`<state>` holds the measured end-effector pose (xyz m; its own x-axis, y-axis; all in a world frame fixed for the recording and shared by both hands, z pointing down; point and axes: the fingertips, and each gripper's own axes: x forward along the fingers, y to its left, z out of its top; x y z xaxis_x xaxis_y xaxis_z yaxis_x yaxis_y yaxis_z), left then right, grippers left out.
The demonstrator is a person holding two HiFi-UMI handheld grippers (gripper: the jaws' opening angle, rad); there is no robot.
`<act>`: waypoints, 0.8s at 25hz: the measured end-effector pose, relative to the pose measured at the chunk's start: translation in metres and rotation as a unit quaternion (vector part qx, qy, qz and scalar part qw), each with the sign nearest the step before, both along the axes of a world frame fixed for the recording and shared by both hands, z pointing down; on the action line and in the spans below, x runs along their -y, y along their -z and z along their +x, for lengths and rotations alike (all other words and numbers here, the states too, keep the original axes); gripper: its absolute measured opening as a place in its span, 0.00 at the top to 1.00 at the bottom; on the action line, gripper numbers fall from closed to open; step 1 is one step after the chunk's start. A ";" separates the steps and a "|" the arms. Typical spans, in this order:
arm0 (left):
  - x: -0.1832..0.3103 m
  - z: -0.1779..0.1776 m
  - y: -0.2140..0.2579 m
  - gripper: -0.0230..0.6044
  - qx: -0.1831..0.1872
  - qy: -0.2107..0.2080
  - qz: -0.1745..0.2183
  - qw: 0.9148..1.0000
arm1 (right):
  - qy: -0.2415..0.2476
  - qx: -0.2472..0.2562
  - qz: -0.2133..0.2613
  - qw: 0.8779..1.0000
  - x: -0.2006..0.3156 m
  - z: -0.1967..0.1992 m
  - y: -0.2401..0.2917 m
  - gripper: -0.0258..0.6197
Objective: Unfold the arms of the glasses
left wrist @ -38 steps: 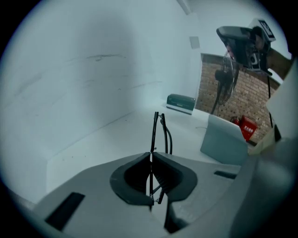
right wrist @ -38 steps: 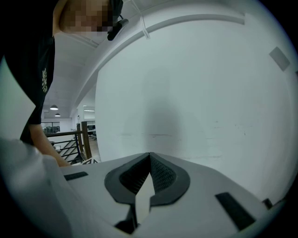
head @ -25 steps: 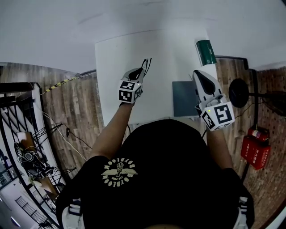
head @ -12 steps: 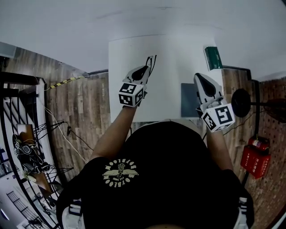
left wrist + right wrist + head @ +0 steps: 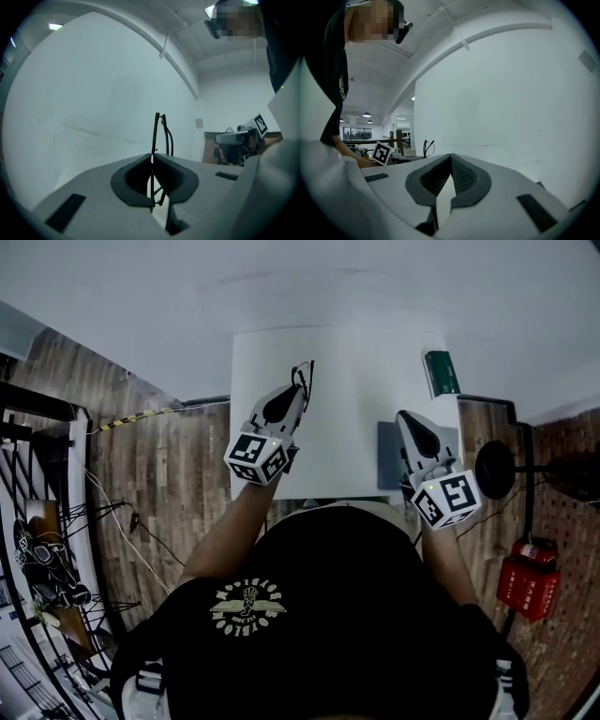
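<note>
The glasses [image 5: 306, 376] are thin and black, with their arms folded. My left gripper [image 5: 298, 390] is shut on them and holds them in the air over the white table [image 5: 356, 362]. In the left gripper view the frame [image 5: 157, 133] stands upright, pinched between the jaws of the left gripper [image 5: 151, 158]. My right gripper [image 5: 405, 416] is shut with nothing in it, above the table's right part and well apart from the glasses. From the right gripper [image 5: 451, 156] the glasses [image 5: 426, 147] show small at the left.
A dark grey pad [image 5: 386, 454] lies on the table under the right gripper. A green object [image 5: 441, 371] sits at the table's far right corner. A black stand with a round base [image 5: 494, 468] and a red box [image 5: 525, 587] are on the wooden floor at the right.
The left gripper has risen with the glasses still pinched in it. The right gripper has drifted a little left and nearer the body, still shut.
</note>
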<state>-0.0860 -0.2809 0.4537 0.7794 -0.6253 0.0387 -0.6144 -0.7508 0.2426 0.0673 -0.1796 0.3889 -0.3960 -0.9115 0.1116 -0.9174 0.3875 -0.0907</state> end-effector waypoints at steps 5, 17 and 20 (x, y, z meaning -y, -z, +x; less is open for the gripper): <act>-0.017 -0.004 0.013 0.93 -0.055 -0.023 -0.026 0.998 | -0.009 -0.002 -0.006 1.000 -0.016 -0.006 -0.002 0.96; -0.068 0.041 0.040 0.93 -0.050 -0.061 0.016 0.997 | 0.059 0.001 0.003 0.998 -0.025 -0.013 0.012 0.96; -0.070 0.055 0.044 0.93 -0.044 -0.047 0.017 0.998 | 0.091 0.011 0.005 0.996 -0.016 -0.010 0.019 0.96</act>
